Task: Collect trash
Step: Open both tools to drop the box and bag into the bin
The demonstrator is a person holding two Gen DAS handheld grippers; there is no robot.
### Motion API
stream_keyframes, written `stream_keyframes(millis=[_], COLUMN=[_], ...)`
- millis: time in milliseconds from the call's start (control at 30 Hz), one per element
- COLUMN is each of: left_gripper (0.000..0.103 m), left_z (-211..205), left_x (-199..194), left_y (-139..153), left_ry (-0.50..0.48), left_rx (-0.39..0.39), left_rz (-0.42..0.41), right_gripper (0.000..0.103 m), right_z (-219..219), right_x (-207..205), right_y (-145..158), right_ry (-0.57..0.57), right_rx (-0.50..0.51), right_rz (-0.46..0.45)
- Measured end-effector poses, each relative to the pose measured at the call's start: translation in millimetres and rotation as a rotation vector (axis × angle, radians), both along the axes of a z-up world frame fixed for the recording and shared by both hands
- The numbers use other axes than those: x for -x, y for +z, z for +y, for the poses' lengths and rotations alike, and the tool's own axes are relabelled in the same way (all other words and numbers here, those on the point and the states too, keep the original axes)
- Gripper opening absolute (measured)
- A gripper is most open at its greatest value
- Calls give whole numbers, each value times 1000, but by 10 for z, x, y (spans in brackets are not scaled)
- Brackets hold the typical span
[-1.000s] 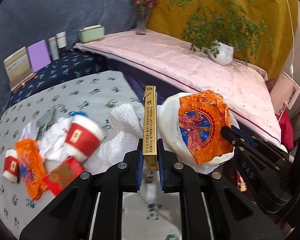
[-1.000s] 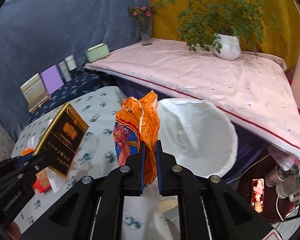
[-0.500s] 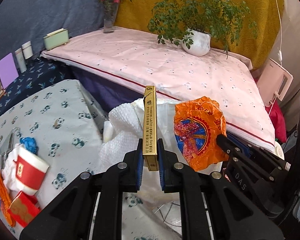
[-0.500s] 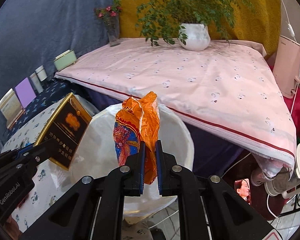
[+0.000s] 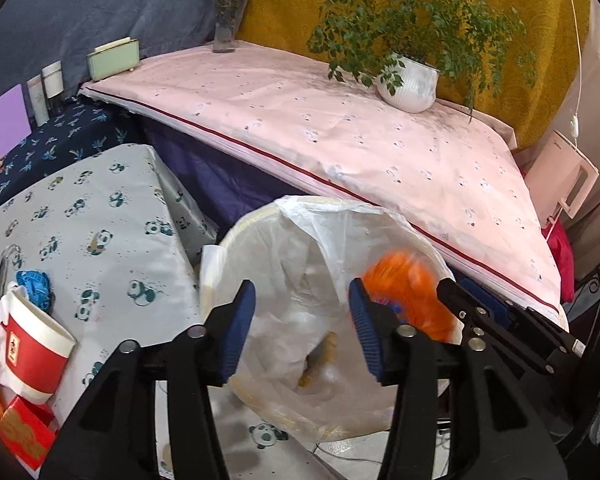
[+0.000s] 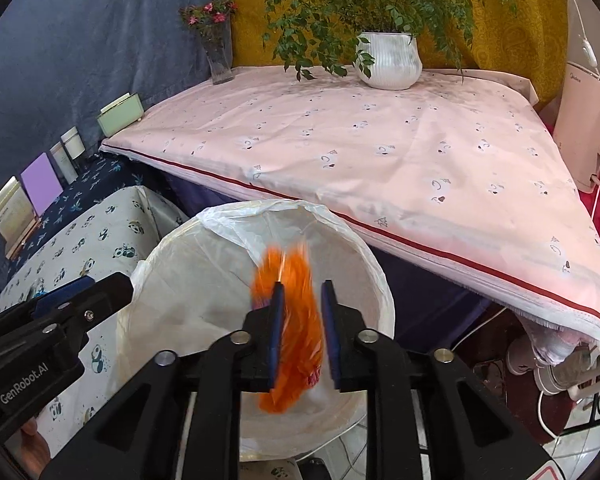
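Note:
A white bin lined with a plastic bag [image 5: 384, 216] [image 6: 364, 248] stands below both grippers. My left gripper [image 5: 302, 326] is open and empty above its mouth. My right gripper [image 6: 300, 320] is open; a blurred orange snack wrapper [image 6: 290, 352] is loose between its parted jaws, over the bin. The wrapper also shows in the left wrist view [image 5: 408, 296], beside the right gripper's fingers [image 5: 480, 312]. The left gripper shows at the left of the right wrist view [image 6: 84, 296]. The gold box is not in view.
On the panda-print table [image 5: 100, 220] lie a red paper cup [image 5: 36, 348], a red packet [image 5: 24, 436], blue scrap [image 5: 34, 286] and white tissue. A pink-covered table [image 6: 380, 148] with a potted plant [image 6: 388, 60] and a vase [image 6: 220, 60] stands behind the bin.
Both grippers have opened over the bin. The gold box has left my left gripper and is gone from view. The orange wrapper is slipping out of my right gripper.

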State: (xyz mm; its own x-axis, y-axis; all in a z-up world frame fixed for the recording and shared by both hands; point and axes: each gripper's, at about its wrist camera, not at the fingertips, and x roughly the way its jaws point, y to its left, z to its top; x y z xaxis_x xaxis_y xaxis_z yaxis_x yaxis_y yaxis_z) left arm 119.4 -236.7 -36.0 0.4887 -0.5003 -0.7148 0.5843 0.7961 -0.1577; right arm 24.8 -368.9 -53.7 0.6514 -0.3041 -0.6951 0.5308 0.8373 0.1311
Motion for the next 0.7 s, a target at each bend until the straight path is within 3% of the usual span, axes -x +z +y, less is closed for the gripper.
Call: stream_keyframes(millis=[333,600,700], left_gripper=[65,65,77], left_z=[463,1015,1294], left_x=[0,113,155], left_y=[167,370,421], left_ry=[83,162,213], left_rx=[19,38,51], left_rz=[-26,-55,-60], right_gripper=[41,48,52], right_z=[269,716,947], right_x=[12,39,28], right_y=[269,567,658], right_ry=[24,90,125], right_rx=[31,50,58], right_rz=[-36,-80,-91])
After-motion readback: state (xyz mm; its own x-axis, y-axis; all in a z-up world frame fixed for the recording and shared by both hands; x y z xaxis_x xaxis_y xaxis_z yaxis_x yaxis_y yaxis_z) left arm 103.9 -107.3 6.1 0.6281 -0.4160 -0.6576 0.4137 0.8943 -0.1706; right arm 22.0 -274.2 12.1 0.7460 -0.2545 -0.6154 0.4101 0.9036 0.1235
